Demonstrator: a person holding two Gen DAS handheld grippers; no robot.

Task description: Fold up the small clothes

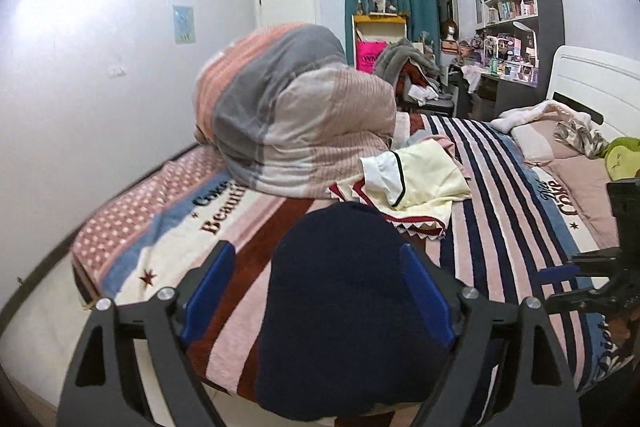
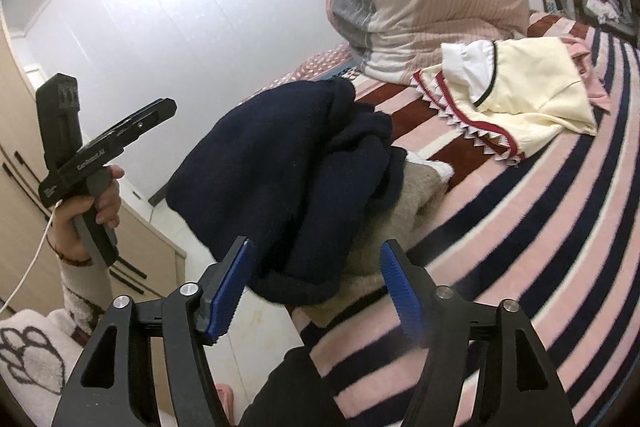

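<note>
both claws, left claw (image 1: 318,291) and right claw (image 2: 316,289), are standing apart, gripping nothing; the navy garment (image 2: 280,167) is risking sliding off the bed (image 2: 520,227) edge.

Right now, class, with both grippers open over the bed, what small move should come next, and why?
Probably reach the right gripper towards the cream sailor-collar top: the folded navy knit garment lies released on the striped blanket, while the top lies crumpled.
</note>
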